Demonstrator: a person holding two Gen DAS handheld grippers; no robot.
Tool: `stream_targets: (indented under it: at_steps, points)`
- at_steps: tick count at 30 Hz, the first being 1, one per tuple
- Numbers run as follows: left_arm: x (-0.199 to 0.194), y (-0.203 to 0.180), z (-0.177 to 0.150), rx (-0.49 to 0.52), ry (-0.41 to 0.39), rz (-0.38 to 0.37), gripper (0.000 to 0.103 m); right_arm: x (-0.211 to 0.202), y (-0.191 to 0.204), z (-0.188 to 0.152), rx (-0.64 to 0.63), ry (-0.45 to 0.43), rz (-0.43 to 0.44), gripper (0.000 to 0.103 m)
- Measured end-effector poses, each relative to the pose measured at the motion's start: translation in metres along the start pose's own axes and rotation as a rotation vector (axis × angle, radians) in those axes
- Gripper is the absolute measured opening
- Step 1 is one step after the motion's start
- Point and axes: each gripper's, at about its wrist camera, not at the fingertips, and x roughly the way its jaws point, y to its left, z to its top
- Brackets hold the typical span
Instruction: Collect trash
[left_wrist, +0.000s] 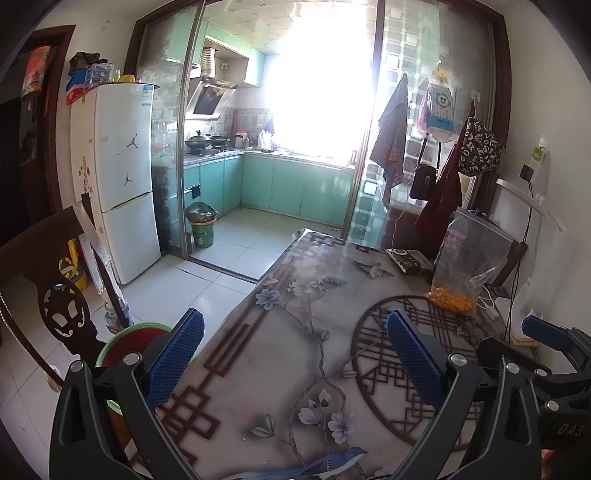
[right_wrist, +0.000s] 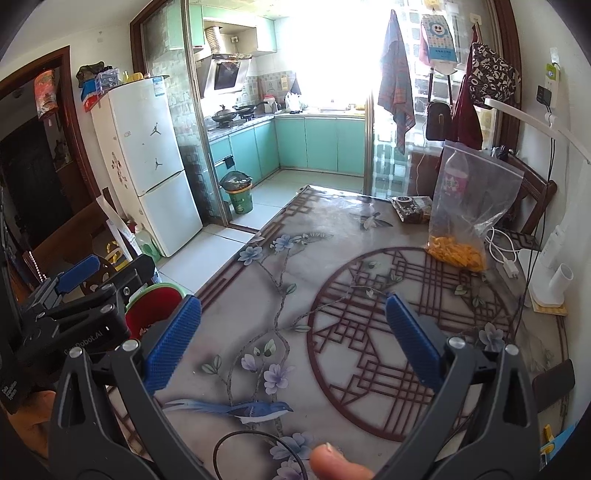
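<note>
Your landmark is the table with its flowered cloth, and you are at its near end, looking down its length toward the kitchen. Out past the glass doors stands the green bin, well off the table's far left corner; nearer, just off the table's left edge, sits a red basin with a green rim, and which of the two takes the rubbish you cannot tell yet. On the table's far right side stands the clear zip bag, upright and slumped, orange bits in its bottom, a bottle showing through behind it. Just to its left lies the dark wrapper, flat, its long side running roughly across the table. That wrapper looks like your likeliest trash, and it lies ahead and to the right of both tools. Your right gripper hovers over the table's middle, spread wide and holding nothing; your left gripper hangs over the table's left edge, equally spread and empty. So the right one is nearer: reach forward and right.
</note>
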Motion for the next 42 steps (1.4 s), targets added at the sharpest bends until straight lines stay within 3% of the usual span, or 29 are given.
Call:
stream_targets:
  at_steps: [13, 42]
  points:
    - [0.0, 0.006, -0.001, -0.001, 0.003, 0.024, 0.095, 0.004, 0.005, 0.003, -0.01, 0.002, 0.008, 0.098]
    - [0.007, -0.004, 0.001, 0.031, 0.018, -0.007, 0.095, 0.007, -0.004, 0.006, 0.006, 0.009, -0.006, 0.098]
